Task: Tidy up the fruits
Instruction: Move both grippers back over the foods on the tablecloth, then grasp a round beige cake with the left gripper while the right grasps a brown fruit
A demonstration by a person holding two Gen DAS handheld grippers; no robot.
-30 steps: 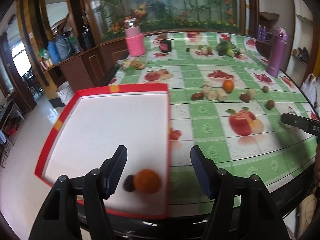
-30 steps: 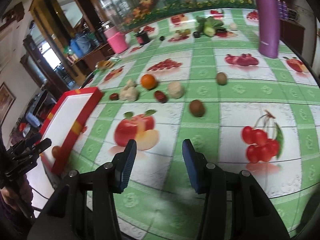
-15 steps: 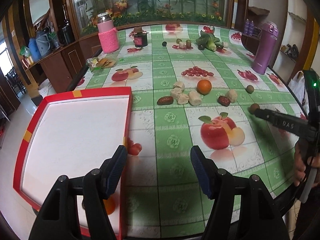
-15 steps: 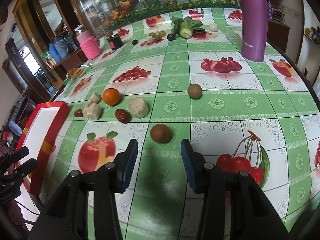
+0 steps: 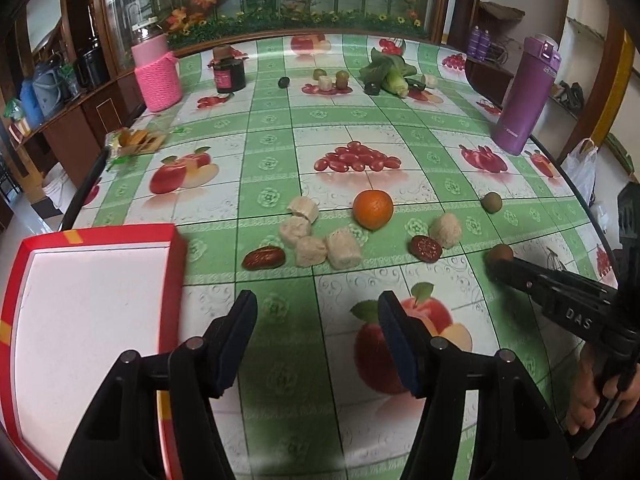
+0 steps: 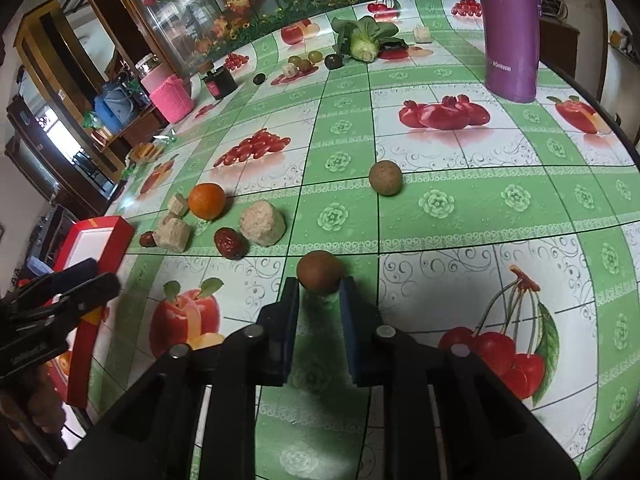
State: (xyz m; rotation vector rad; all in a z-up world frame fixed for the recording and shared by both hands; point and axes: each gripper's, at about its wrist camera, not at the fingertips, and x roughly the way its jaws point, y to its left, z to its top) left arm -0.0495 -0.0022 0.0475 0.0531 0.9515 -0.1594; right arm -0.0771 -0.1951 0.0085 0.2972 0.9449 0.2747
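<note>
Fruits lie scattered on the counter (image 5: pixel 352 128): an orange (image 5: pixel 373 209), two red dates, pale cut chunks, a greenish round fruit farther back, and a brown round fruit (image 6: pixel 320 271) nearest the right gripper (image 6: pixel 319 289). That gripper's fingers (image 6: pixel 289 320) have clenched on the brown fruit at their tips, the fruit resting on the counter. The step in hand looks like the pick-up of this fruit; the next move probably calls for a lift clear of the cloth and a carry across to the red-rimmed tray (image 5: pixel 168 280) at the counter's left edge.

The left gripper (image 5: pixel 318 322) hangs over the printed apple, empty, its fingers closing slightly.

Half a second ago the right fingers were spread short of the brown fruit; now they pinch it. The left view has swung right, and the tray sits farther off to the side.
</note>
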